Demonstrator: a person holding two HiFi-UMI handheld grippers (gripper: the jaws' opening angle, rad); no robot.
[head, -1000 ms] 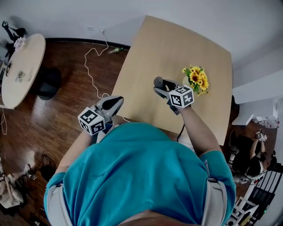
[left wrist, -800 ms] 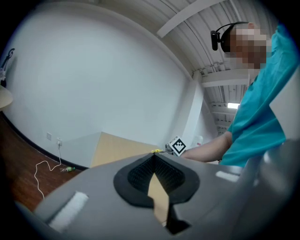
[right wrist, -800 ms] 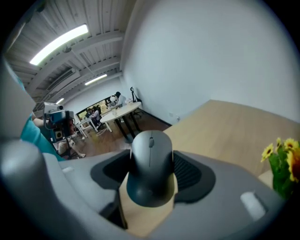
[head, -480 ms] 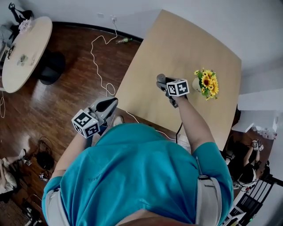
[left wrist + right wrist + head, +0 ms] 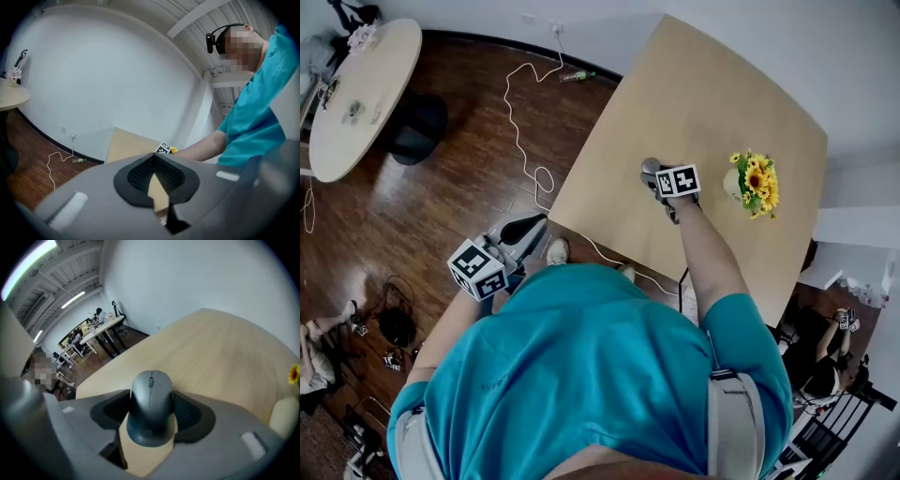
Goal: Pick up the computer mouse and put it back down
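Nearest, at the 10 o'clock of the teal shirt [image 5: 581,375], the left gripper [image 5: 536,222] hangs over the wooden floor [image 5: 422,206] just off the table's corner. Its jaws are closed tip to tip and empty. At the shirt's 1 o'clock the right gripper [image 5: 652,174] has its jaws spread wide, pressed on both sides of the mouse [image 5: 151,404] over the table [image 5: 703,94]; whether the mouse touches the top cannot be told. Yellow flowers [image 5: 757,180] stand at the mouse's 3 o'clock. A white cable [image 5: 520,131] trails over the floor at its 10 o'clock.

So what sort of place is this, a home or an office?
Probably an open-plan office or lab: a row of desks, strip lights on a bare ceiling, and a plain wooden table.
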